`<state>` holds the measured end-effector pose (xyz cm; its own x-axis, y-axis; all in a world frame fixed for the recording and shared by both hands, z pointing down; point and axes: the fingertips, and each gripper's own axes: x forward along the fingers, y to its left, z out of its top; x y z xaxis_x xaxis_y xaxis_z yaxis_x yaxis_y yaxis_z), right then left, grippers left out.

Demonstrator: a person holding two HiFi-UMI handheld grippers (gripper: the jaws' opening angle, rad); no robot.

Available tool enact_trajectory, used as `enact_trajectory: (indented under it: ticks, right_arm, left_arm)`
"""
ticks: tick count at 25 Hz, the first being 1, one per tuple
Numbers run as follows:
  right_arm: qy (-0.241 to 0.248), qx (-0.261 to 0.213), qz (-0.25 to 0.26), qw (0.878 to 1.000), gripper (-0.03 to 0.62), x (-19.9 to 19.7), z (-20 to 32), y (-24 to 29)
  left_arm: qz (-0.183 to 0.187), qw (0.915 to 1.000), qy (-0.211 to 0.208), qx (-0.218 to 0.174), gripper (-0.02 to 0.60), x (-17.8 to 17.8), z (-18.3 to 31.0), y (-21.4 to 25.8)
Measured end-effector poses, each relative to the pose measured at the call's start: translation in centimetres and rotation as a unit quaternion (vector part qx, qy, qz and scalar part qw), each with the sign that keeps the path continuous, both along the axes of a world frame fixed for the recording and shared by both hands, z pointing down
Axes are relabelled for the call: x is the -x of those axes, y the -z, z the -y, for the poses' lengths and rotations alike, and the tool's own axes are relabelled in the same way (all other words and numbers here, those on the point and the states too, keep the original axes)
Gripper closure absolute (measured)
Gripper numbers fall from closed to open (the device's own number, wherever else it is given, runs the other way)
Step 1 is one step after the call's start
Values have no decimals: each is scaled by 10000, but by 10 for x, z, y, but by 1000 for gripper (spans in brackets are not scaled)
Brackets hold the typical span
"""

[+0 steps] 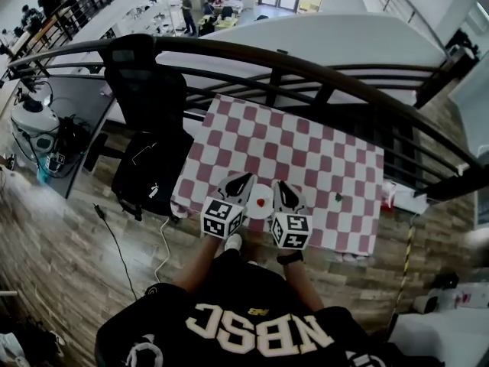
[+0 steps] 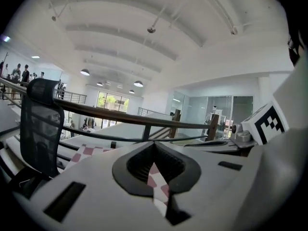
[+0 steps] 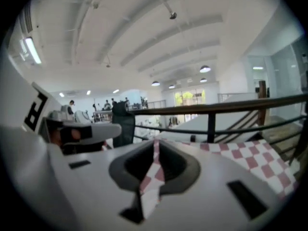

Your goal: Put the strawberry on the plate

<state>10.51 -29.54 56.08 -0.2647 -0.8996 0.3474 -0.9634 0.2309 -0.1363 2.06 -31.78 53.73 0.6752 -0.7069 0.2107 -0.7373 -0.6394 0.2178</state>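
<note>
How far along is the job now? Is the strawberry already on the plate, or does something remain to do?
Done: the small red strawberry lies on the round white plate, which sits on the red-and-white checked tablecloth.
In hand: nothing. The left gripper and the right gripper flank the plate, jaws together and empty.
Left: apparently only drawing the grippers away.

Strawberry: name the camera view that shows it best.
The head view: the strawberry sits as a small red spot on the white plate. Both gripper views show checked cloth, railing and ceiling, but no strawberry.
</note>
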Motion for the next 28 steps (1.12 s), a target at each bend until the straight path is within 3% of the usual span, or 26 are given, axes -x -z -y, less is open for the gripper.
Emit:
enact_trajectory:
  ticks: [7,11,28]
  right_arm:
    - [96,-842,138,9963,576,2,-5,73]
    - [206,-1145,43,9932,576,4,-9,92]
    - [86,-1390,-106,9902,576,-29,-7,106]
  left_arm:
    - [-294,9954,-88,-912,566,-12,-5,80]
    - [-288,9898,117,-1393,566,-12,-8,99]
    - [-667,9851,426,-1528,566,-19,-2,112]
